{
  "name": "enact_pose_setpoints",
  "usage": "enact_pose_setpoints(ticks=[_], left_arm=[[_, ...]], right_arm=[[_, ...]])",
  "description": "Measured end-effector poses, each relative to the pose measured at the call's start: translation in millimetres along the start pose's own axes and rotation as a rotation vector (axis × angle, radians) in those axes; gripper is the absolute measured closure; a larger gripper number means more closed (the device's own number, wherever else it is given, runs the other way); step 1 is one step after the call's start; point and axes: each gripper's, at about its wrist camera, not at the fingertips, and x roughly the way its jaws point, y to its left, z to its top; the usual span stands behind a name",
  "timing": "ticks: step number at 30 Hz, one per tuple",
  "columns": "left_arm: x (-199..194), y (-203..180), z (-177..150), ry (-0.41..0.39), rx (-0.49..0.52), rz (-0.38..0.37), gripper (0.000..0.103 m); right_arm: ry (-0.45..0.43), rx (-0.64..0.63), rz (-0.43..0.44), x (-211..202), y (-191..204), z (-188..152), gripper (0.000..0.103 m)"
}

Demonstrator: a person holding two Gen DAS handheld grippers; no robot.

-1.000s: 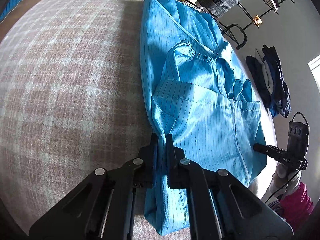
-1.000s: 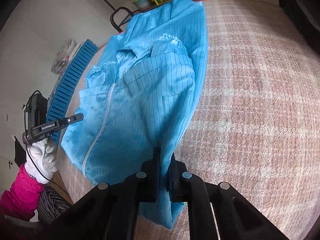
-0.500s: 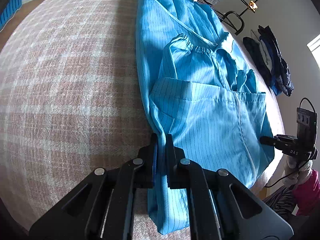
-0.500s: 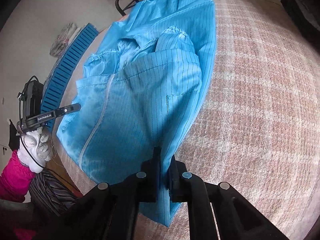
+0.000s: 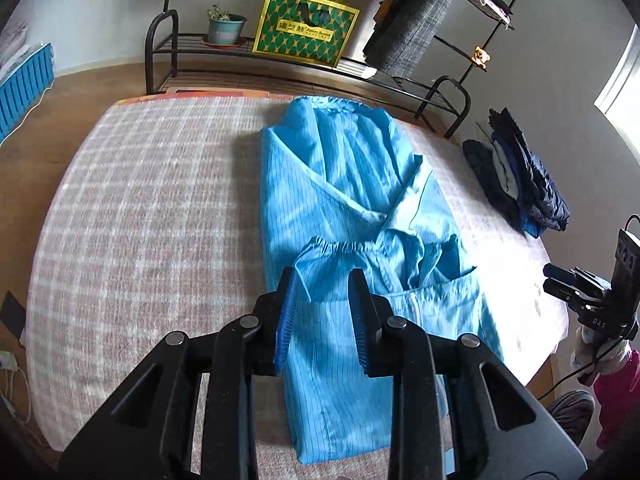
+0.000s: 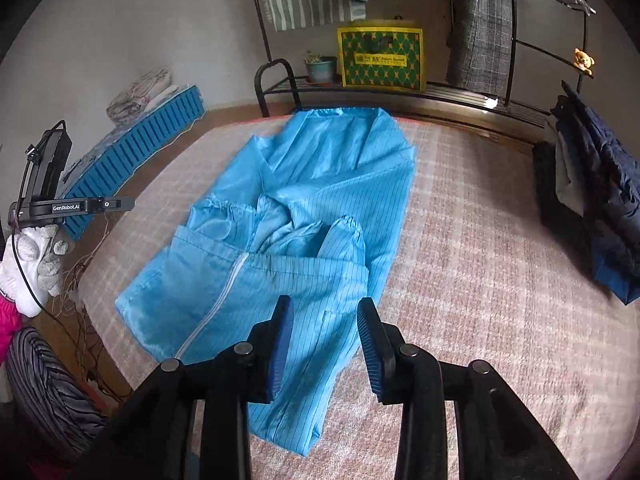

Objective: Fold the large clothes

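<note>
A large blue pinstriped garment (image 5: 344,208) with a white zip lies lengthwise on the plaid-covered table, its near part folded over so elastic cuffs show on top. It also shows in the right wrist view (image 6: 320,208). My left gripper (image 5: 322,300) is open and empty, raised above the garment's near left part. My right gripper (image 6: 324,332) is open and empty above the garment's near right corner. Each gripper appears at the other view's edge: the right one (image 5: 576,292), the left one (image 6: 100,204).
The plaid table cover (image 5: 140,216) stretches wide to the left of the garment. A pile of dark clothes (image 5: 520,184) lies at the table's right edge. A metal rack (image 5: 280,60) with a green box and a plant pot stands behind the table.
Both grippers opened and let go of the blue garment, then lifted and pulled back. The garment's near part now lies folded flat on the table.
</note>
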Motion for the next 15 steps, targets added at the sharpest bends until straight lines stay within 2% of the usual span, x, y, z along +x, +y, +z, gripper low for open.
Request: enact_pose_setpoints(ticks=[3, 4, 5, 6, 8, 10, 12, 15], left_arm=[[12.6, 2.6, 45.0, -0.002, -0.012, -0.042, 0.075], [20.1, 4.7, 60.9, 0.002, -0.015, -0.056, 0.07], [28.2, 8.1, 74.9, 0.01, -0.023, -0.076, 0.055], [39.9, 12.6, 90.0, 0.024, -0.043, -0.107, 0.045], [64.8, 25.3, 118.6, 0.049, -0.095, -0.149, 0.045], [88.8, 36.0, 144.1, 0.053, -0.122, -0.135, 0.045], [114.7, 44.0, 164.7, 0.072, -0.134, -0.156, 0.045], [155.4, 53.0, 186.0, 0.103, -0.153, -0.153, 0.045]], right_arm=[[-0.043, 0.04, 0.007, -7.9, -20.0, 30.3, 0.052], [-0.046, 0.055, 0.019, -8.0, -28.0, 41.5, 0.052], [-0.05, 0.072, 0.037, -5.7, -36.4, 54.4, 0.052], [-0.054, 0.09, 0.054, -1.4, -44.0, 68.0, 0.052], [-0.051, 0.122, 0.092, 10.3, -60.6, 94.8, 0.052], [-0.053, 0.14, 0.13, 28.4, -77.1, 119.3, 0.05], [-0.044, 0.16, 0.177, 51.3, -92.1, 140.3, 0.044], [-0.022, 0.193, 0.209, 92.4, -110.5, 166.5, 0.044]])
